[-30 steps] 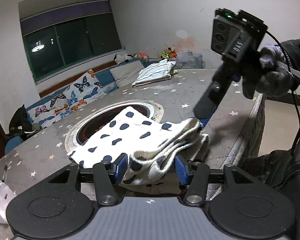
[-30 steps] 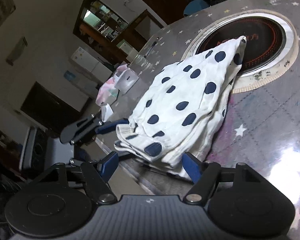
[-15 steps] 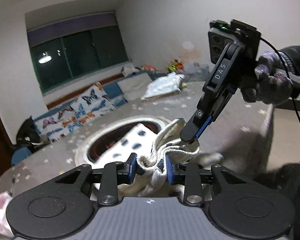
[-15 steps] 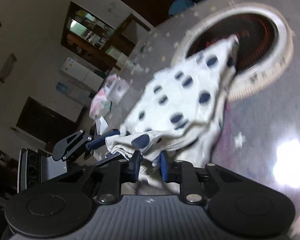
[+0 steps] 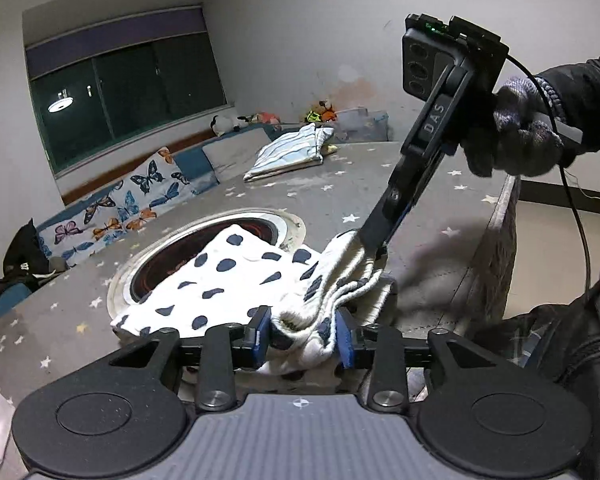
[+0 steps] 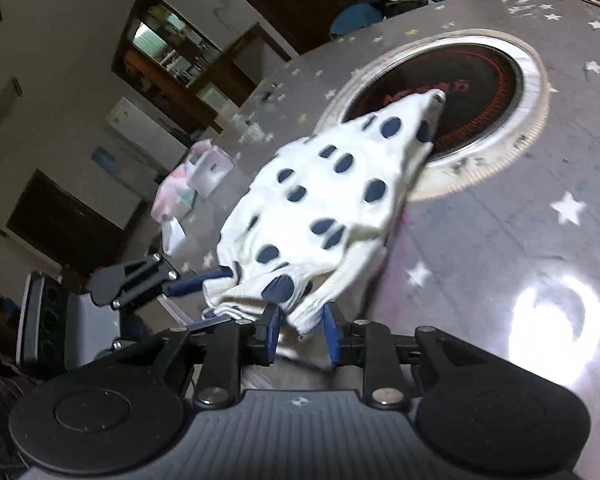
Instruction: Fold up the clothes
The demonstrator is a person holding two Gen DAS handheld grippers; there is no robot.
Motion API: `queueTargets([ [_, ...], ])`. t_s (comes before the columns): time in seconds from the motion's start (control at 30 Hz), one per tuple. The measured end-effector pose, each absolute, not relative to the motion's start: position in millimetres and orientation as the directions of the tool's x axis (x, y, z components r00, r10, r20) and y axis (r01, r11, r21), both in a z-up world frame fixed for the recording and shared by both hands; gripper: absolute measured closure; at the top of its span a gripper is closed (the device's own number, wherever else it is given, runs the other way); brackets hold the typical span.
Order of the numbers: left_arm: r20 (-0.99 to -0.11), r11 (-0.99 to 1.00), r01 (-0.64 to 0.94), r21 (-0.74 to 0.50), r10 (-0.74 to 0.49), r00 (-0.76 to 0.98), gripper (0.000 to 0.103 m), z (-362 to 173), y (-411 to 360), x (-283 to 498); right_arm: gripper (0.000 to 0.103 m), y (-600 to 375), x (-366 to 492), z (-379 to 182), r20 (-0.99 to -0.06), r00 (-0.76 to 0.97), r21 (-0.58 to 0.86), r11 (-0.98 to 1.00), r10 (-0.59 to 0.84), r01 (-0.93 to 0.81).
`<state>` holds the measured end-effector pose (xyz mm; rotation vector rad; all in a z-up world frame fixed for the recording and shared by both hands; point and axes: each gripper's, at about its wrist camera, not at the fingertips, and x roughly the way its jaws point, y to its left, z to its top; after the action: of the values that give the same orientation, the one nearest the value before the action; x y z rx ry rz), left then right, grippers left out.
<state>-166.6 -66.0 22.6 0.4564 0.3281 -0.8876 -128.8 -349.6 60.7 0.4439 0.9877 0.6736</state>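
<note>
1. My left gripper [image 5: 302,338] is low and level, jaws clamped on bunched cloth [image 5: 236,280].
2. My right gripper [image 6: 300,334] angles steeply down, jaws pinching the same cloth's hem.
3. My gloved right hand [image 5: 512,128] grips its handle.

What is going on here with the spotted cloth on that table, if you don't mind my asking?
A person is folding a white garment with dark spots on a grey star-patterned table. The left hand-held gripper and the right hand-held gripper each pinch its near, bunched edge. The garment's far end lies over the round burner set in the table.
</note>
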Motion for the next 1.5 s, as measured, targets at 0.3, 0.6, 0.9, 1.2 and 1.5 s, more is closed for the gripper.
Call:
queueTargets([
  [0.3,-0.42,0.554,0.816,0.166,-0.709,0.567,0.06,51.7,-45.5,-167.7,0.069,-349.6,-125.5,95.0,-0.542,0.474,0.549,0.72,0.694,-0.425],
  [0.6,-0.38,0.598,0.801,-0.006,-0.742,0.551,0.06,61.9,-60.8,-137.1,0.069,-313.0,-114.8,66.5,-0.641,0.413,0.445,0.752,0.647,-0.486],
  [0.9,-0.51,0.622,0.774,-0.116,-0.706,0.491,0.058,24.0,-59.2,-111.1,0.06,-325.8,-112.7,74.3,-0.666,0.446,0.388,0.789,0.598,-0.477],
  [1.2,-0.447,0.585,0.801,-0.125,-0.754,0.481,0.05,38.1,-77.6,-104.8,0.038,-303.8,-54.3,89.7,-0.646,0.568,0.231,0.841,0.509,-0.49],
  [1.5,-0.465,0.58,0.79,-0.2,-0.766,0.444,0.04,19.8,-81.6,-99.2,0.038,-282.1,-2.6,60.2,-0.707,0.559,0.161,0.868,0.433,-0.47],
])
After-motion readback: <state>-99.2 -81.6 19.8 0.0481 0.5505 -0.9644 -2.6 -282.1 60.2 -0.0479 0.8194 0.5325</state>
